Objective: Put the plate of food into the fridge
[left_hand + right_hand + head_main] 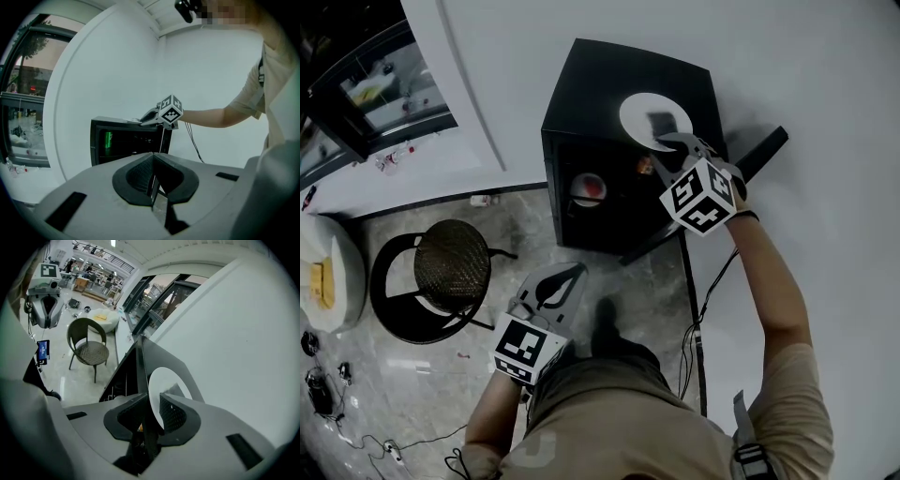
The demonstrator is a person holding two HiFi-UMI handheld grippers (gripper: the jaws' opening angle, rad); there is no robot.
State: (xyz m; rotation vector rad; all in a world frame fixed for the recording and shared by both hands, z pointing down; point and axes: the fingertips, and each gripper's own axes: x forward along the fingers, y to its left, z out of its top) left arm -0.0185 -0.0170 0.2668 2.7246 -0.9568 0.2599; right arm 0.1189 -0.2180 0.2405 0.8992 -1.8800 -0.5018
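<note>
**Head view.** Round white plate (636, 111) lies flat, face up, on top of the black cube-shaped fridge (600, 80). It sits toward the top's front edge, nearer the right corner. The fridge front stands open below it. A dark piece of food (662, 123) sits on the plate. The right hand-held gripper (667, 142) is at the near rim. The left hand-held gripper (558, 286) hangs low by the person's waist, well apart.

**Left gripper view.** Jaws pressed together, nothing between them.

**Right gripper view.** Jaws narrowed onto the plate's rim (161, 378), one pad over the face and one under. The grip looks made.

**Handling (judged).** Stiff, breakable, probably slick. A one-sided rim hold levers it, so it needs to be kept level or the food slides.

**Orientation.** Round, so no long axis. Face points up, and the held rim points toward the person.
</note>
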